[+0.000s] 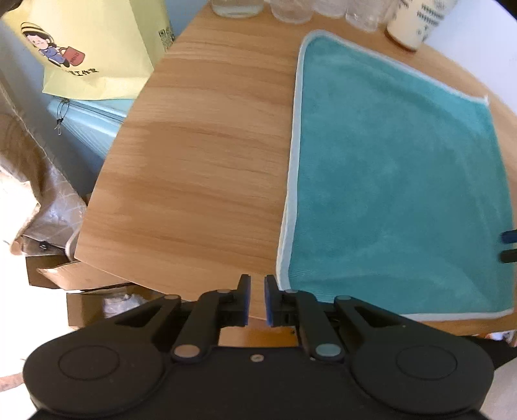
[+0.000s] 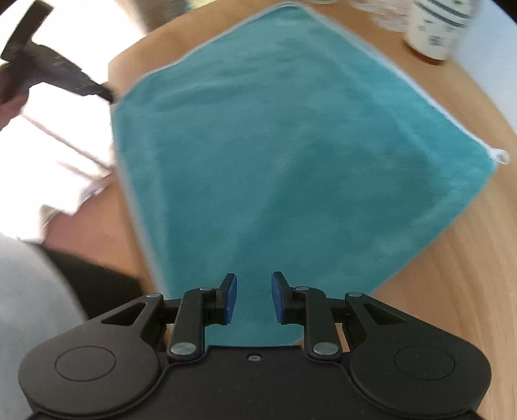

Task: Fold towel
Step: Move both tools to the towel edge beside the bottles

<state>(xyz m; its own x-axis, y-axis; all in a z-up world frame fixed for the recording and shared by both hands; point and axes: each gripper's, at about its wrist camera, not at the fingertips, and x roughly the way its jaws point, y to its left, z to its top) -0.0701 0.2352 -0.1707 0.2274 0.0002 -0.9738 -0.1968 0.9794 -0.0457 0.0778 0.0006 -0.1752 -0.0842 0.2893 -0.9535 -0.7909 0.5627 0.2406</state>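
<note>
Two black two-finger grippers hang over a round light-wood table point(image 1: 200, 155) where a teal terry towel with pale piping point(image 1: 397, 181) lies flat and unfolded. The left gripper point(image 1: 257, 300) sits just off the towel's corner at seven o'clock, above bare wood, its blue-padded jaws nearly together on nothing. The right gripper point(image 2: 253, 299) hovers over the towel's near corner, jaws apart with cloth showing between them, unpinched. A cream printed canister point(image 1: 416, 22) stands at one o'clock.
</note>
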